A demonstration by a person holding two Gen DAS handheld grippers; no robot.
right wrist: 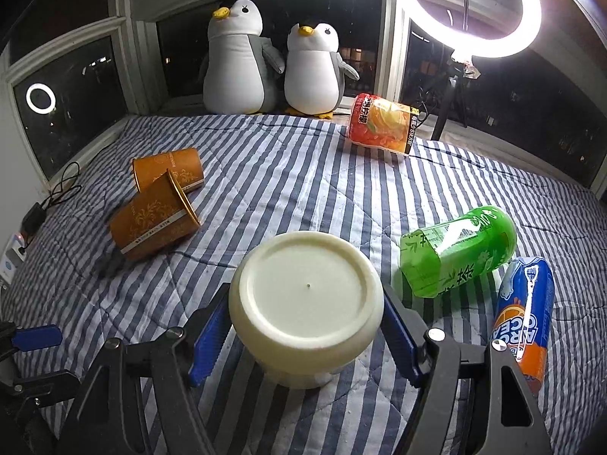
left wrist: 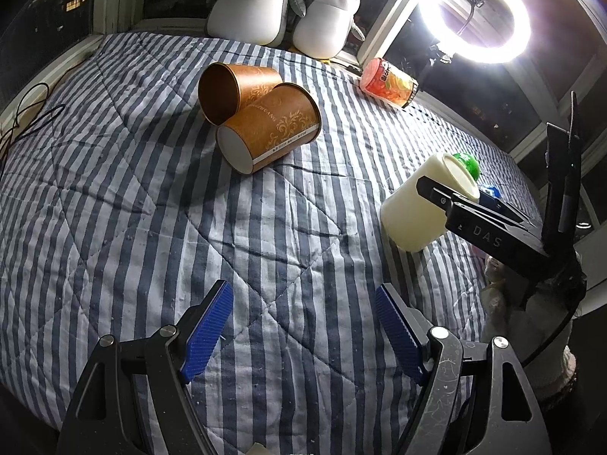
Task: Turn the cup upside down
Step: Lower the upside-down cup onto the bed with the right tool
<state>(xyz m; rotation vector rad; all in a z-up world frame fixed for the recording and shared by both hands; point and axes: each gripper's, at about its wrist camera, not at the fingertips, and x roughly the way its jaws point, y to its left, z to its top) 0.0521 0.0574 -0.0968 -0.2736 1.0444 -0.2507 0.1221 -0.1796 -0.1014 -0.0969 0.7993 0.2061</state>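
A cream-white cup (right wrist: 305,303) is held between the blue pads of my right gripper (right wrist: 307,326), its flat base facing the camera. In the left wrist view the same cup (left wrist: 417,208) hangs tilted just above the striped quilt at the right, with the right gripper's black finger (left wrist: 455,201) across it. My left gripper (left wrist: 303,330) is open and empty, low over the quilt at the front. Two brown paper cups (left wrist: 265,129) lie on their sides touching each other, also seen in the right wrist view (right wrist: 159,208).
Blue and white striped quilt (right wrist: 284,174) covers the surface. A green bottle (right wrist: 459,250), a blue-orange bottle (right wrist: 527,311) and a red-orange bottle (right wrist: 383,125) lie on it. Two plush penguins (right wrist: 273,68) sit at the window. A ring light (right wrist: 463,3) stands right; cables (right wrist: 57,193) lie left.
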